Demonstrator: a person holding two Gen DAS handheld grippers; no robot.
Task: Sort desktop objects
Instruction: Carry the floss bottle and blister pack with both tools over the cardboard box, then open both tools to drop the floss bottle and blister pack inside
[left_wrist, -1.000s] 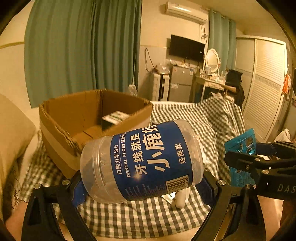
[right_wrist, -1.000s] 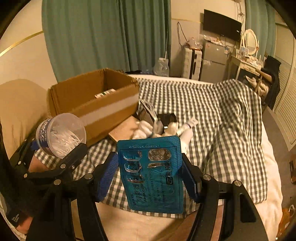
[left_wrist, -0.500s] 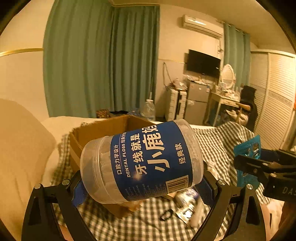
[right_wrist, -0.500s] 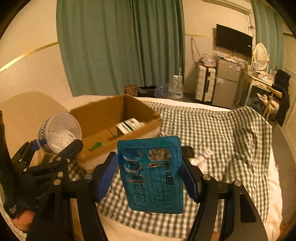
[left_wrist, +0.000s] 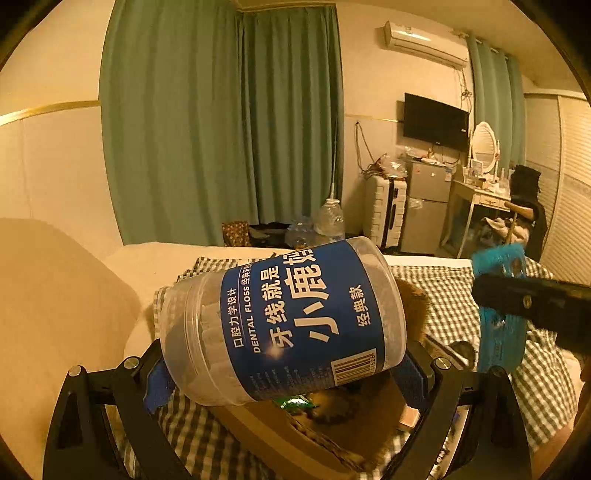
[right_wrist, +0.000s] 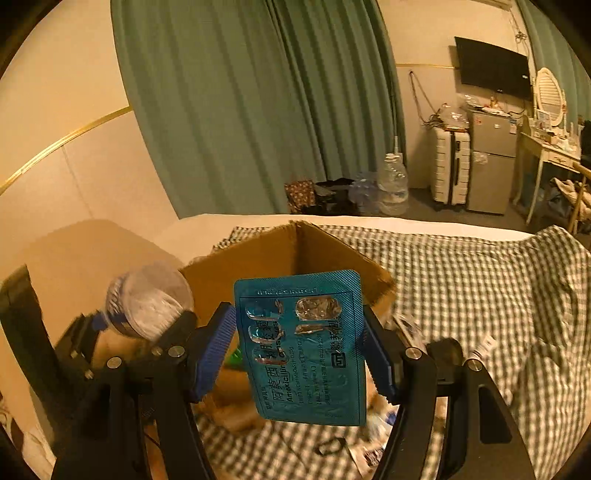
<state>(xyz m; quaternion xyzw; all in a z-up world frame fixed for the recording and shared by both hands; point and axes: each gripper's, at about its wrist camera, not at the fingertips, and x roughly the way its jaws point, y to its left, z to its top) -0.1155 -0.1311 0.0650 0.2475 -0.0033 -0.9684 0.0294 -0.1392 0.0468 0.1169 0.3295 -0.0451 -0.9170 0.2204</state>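
Note:
My left gripper (left_wrist: 286, 382) is shut on a clear dental floss jar (left_wrist: 284, 317) with a blue label, gripped across its ends and lying tilted. Below it is the open cardboard box (left_wrist: 332, 439), mostly hidden by the jar. My right gripper (right_wrist: 298, 352) is shut on a teal blister pack (right_wrist: 306, 380), held upright by its side edges in front of the cardboard box (right_wrist: 273, 254). In the right wrist view the floss jar (right_wrist: 147, 299) hangs at the left, over the box's near corner. The left wrist view shows the blister pack (left_wrist: 498, 332) at the right.
The box sits on a green-checked blanket (right_wrist: 461, 280) over a bed. Small loose items (right_wrist: 332, 446) lie on the blanket below the right gripper. A beige cushion (left_wrist: 55, 295) rises at the left. Beyond the bed stand curtains, a water bottle (right_wrist: 393, 184), a suitcase and a small fridge.
Both grippers have risen and travelled towards the cardboard box, keeping their objects. The box now lies close below them instead of further off at the left.

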